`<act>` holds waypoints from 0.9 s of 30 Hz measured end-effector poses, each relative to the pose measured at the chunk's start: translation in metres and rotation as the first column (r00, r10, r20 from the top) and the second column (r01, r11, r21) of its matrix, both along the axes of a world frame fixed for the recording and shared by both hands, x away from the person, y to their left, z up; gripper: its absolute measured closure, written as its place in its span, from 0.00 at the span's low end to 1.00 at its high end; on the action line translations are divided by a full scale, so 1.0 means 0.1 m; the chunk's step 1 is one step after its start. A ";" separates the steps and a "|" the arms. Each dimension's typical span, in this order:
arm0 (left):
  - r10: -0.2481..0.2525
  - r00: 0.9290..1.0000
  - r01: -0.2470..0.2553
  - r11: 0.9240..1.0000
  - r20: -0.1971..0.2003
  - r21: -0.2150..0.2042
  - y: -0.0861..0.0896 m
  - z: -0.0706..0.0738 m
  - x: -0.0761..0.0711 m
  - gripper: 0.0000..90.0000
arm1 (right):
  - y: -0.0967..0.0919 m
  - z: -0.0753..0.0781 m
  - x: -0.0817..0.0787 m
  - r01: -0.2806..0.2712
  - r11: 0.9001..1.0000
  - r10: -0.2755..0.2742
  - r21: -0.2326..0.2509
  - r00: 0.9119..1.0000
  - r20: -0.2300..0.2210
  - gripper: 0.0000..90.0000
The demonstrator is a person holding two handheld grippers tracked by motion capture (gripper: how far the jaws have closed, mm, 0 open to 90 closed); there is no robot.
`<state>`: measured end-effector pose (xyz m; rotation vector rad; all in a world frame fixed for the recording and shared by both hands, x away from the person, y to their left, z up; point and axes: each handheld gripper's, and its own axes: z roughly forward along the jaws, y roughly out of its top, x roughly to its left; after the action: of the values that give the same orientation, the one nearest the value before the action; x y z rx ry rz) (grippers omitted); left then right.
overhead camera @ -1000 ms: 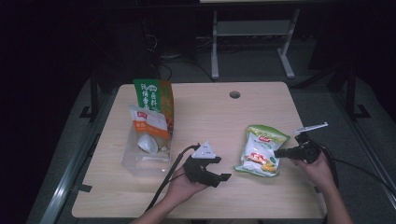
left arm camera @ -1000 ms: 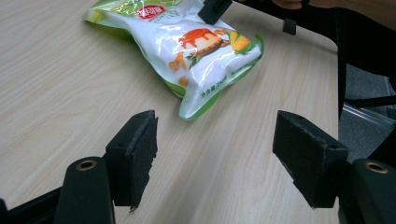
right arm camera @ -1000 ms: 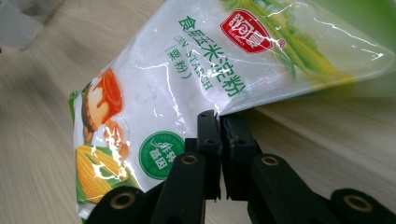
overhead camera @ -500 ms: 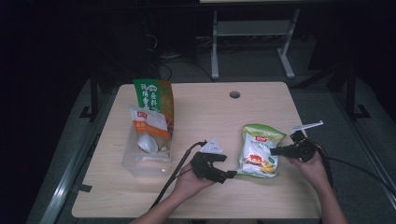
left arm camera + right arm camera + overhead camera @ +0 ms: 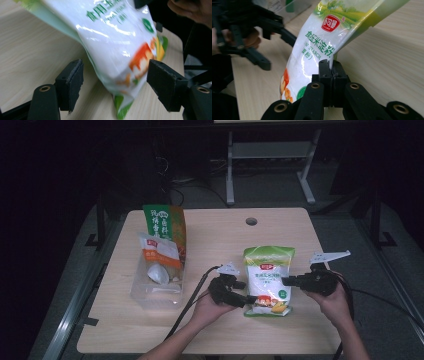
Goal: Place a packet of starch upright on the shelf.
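I have the white-and-green plastic starch pouch (image 5: 267, 279) pinched by its side edge in my right gripper (image 5: 286, 281); the right gripper view shows both black jaws pressed together on a thin fold of the film (image 5: 331, 65), with the bag hanging off toward ten o'clock from there. The pouch is tilted up off the pale wooden table (image 5: 220, 235), its green top at twelve o'clock in the high view and its orange-printed bottom corner at six, so its long axis runs away from me, roughly twelve to six.

My left gripper (image 5: 252, 298) sits at the pouch's lower left corner, around eight o'clock of the bag. Its jaws stand wide apart, and in the left gripper view the bottom end of the pouch (image 5: 117, 47) lies between the two pads (image 5: 71, 80) without either one touching it, as far as I can judge. The pouch reaches away from this gripper toward twelve o'clock.

I reckon the next move turns on that gap: the left hand is the nearer one to the bottom corner and would need to close across the pouch's width, square to its long axis.

Well off at nine o'clock, the clear plastic bin (image 5: 157, 285) holds other packets, among them an upright green-and-orange bag (image 5: 164, 222).
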<state>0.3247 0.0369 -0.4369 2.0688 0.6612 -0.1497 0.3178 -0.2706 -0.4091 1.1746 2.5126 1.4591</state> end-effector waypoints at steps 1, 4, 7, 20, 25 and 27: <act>0.007 1.000 -0.007 1.000 -0.013 -0.012 -0.02 -0.01 0.02 0.32 | 0.01 0.00 -0.01 -0.007 1.000 0.007 0.000 1.000 0.008 0.99; -0.002 0.999 -0.001 0.998 -0.052 -0.060 -0.07 -0.01 0.08 0.38 | 0.08 0.05 -0.05 -0.041 0.999 0.041 0.004 0.999 0.028 0.99; 0.003 0.998 -0.009 0.997 -0.070 -0.078 -0.08 0.00 0.11 0.49 | 0.15 0.10 -0.07 -0.057 0.998 0.058 -0.009 0.997 0.045 0.99; 0.058 0.996 -0.055 0.997 0.060 -0.050 0.05 0.17 0.08 0.82 | 0.36 0.19 -0.05 -0.053 0.998 0.056 -0.036 0.993 0.104 0.98; 0.061 0.987 -0.061 0.998 0.146 -0.002 0.13 0.25 0.04 0.86 | 0.45 0.19 -0.02 -0.062 0.996 0.069 -0.063 0.992 0.110 0.97; 0.056 0.982 -0.061 0.998 0.182 0.021 0.15 0.28 0.02 0.87 | 0.48 0.18 0.00 -0.070 0.996 0.076 -0.060 0.992 0.102 0.96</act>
<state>0.3265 0.0517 -0.4092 2.0571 0.6134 0.0808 0.3175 -0.2222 -0.3908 0.9813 2.5336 1.4152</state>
